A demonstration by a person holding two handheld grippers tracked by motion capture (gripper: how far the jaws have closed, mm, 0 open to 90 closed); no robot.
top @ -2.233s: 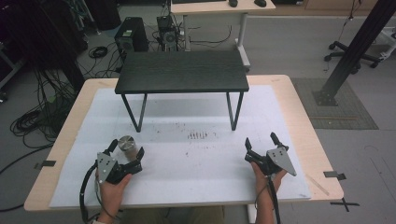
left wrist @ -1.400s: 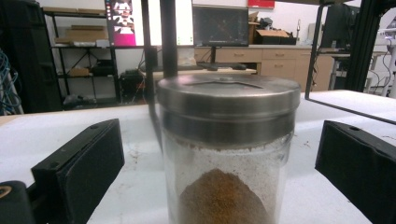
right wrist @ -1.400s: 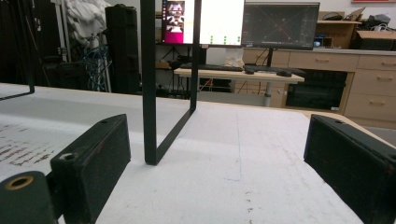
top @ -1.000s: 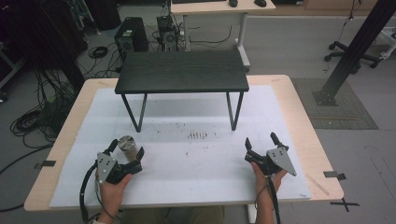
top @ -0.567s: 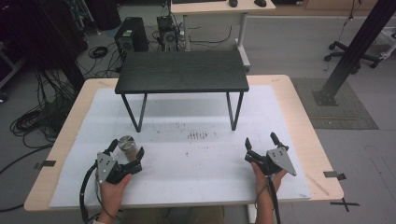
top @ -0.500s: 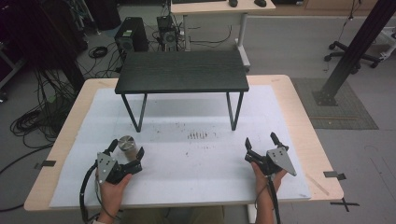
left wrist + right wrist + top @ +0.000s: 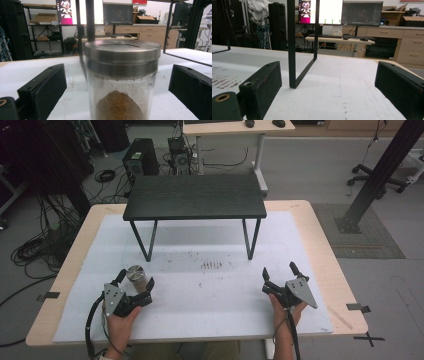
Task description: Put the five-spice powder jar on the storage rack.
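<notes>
My left gripper (image 7: 134, 286) near the tabletop's front-left corner, jaws spread around the steel-lidded glass jar of brown powder (image 7: 135, 274), not touching | my right gripper (image 7: 280, 276) front-right, jaws apart, empty | small black metal-legged table (image 7: 195, 196) at far edge

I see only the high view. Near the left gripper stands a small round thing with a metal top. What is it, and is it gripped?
Observer: A clear jar with a steel lid, upright between the open jaws of the left gripper; neither jaw touches it.
Operator: Is it empty?
Observer: No, a heap of brown powder lies at its bottom.
Operator: And the right gripper?
Observer: The right gripper is open and holds nothing; a leg of the black stand rises ahead of it.
</notes>
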